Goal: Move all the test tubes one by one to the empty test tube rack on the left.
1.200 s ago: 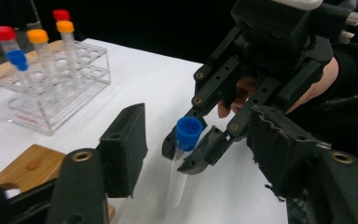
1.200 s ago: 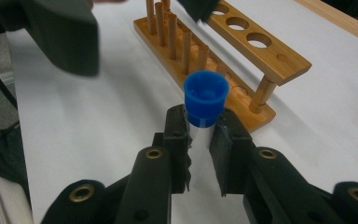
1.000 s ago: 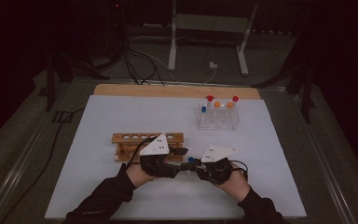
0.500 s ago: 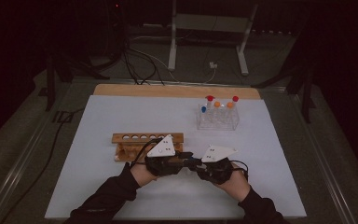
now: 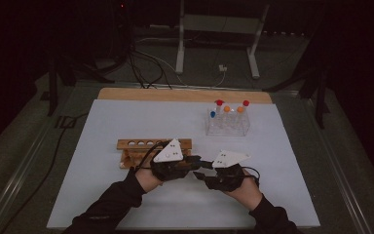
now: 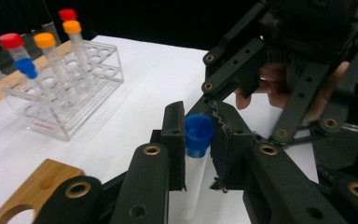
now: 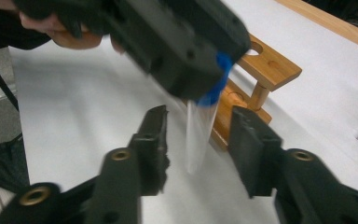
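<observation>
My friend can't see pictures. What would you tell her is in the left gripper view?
The left gripper pinches a clear tube by its blue cap, above a white table. The right gripper is just behind, and a clear rack of capped tubes stands at the left.

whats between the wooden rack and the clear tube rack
Only bare white table top lies between the wooden rack and the clear rack; the high view shows that stretch with nothing on it.
</observation>
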A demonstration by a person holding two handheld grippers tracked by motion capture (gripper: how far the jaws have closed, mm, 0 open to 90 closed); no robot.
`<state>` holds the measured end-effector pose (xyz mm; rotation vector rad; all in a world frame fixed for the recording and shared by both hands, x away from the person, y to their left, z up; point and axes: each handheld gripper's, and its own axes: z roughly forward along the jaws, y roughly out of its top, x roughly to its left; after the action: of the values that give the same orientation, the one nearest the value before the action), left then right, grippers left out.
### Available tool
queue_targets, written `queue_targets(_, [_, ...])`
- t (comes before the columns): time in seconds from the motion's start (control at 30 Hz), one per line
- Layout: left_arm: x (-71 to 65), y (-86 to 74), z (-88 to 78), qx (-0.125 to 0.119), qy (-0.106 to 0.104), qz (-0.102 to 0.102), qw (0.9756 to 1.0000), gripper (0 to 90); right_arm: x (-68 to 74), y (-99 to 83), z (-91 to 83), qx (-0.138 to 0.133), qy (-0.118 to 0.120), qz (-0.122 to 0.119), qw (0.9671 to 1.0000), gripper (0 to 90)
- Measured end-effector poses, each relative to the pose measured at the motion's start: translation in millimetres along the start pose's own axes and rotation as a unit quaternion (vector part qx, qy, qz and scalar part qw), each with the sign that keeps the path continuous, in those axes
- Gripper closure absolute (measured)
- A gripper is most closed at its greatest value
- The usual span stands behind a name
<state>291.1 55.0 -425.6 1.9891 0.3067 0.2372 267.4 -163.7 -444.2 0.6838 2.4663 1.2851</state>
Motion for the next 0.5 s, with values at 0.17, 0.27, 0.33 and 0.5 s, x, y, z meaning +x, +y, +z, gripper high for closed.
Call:
queue_targets(0.17, [6.2,4.6,-7.0,-0.003,0.013,-0.002,0.9999,77.3,-2.0,0.4,-1.1,-0.011,0.001,0.007,0.9999,38.1])
queue_targets(0.27, [10.6,7.6,-10.7,-0.005,0.019,-0.003,0.9998,77.3,-3.2,1.2,-2.7,-0.022,0.001,0.009,0.9997,29.3])
queue_targets(0.33, [13.9,9.9,-12.6,-0.006,0.022,-0.004,0.9997,77.3,-4.7,2.2,-3.7,-0.025,0.002,0.014,0.9996,24.3])
queue_targets(0.5, [21.0,15.6,-17.9,-0.009,0.037,-0.003,0.9993,77.2,-8.2,2.1,-8.6,-0.039,0.000,0.022,0.9990,13.6])
